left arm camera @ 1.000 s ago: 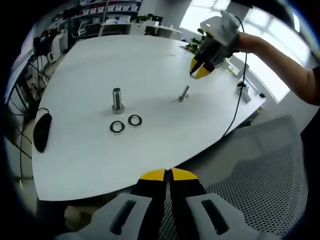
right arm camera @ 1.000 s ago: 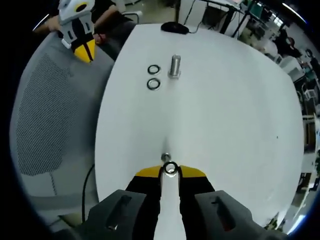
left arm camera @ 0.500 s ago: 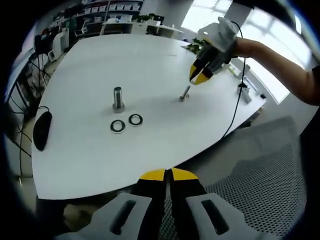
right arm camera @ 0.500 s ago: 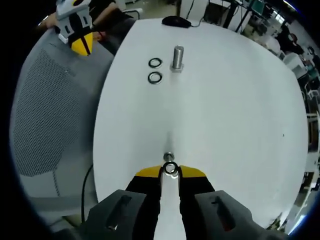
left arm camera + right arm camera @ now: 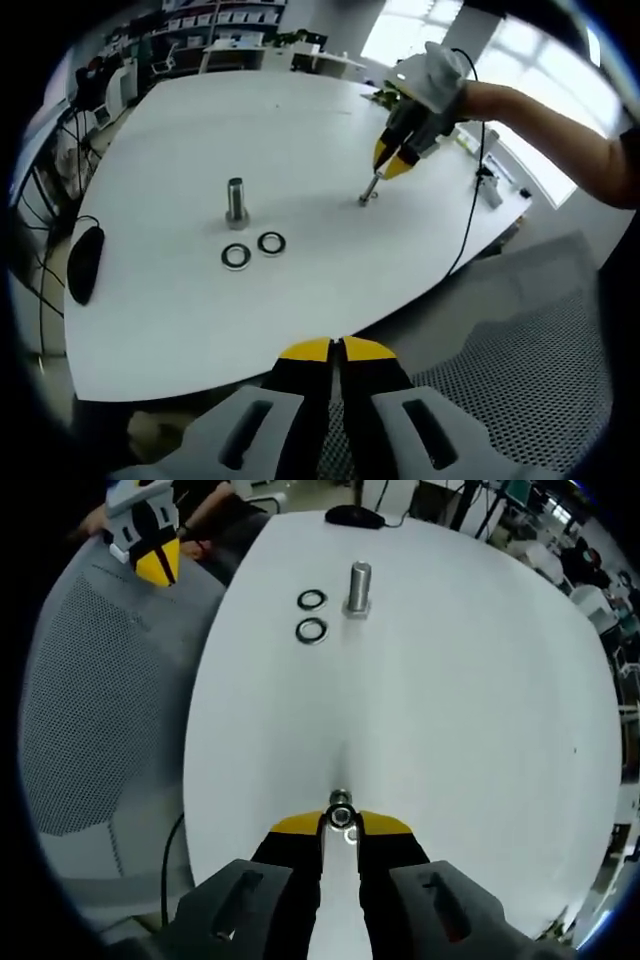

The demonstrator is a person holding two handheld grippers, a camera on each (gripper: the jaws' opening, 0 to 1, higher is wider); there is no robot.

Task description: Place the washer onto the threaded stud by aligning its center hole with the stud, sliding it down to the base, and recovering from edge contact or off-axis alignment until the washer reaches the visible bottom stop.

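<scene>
Contact is being made, in the right gripper view, between a small silver ring-shaped metal washer (image 5: 347, 834) and the tip of a slim threaded steel stud (image 5: 340, 800), the washer being pinched between the nearly closed yellow-tipped jaws of the right gripper (image 5: 340, 825). The stud is being carried by a white round-cornered desk (image 5: 300, 130), near its window-side edge. A thicker steel bolt (image 5: 235, 201) is being shown nearer the desk's middle, with two spare washers (image 5: 253, 249) lying just beside it. The left gripper (image 5: 335, 348) is being held off the desk's near edge, jaws pressed together, nothing gripped.
</scene>
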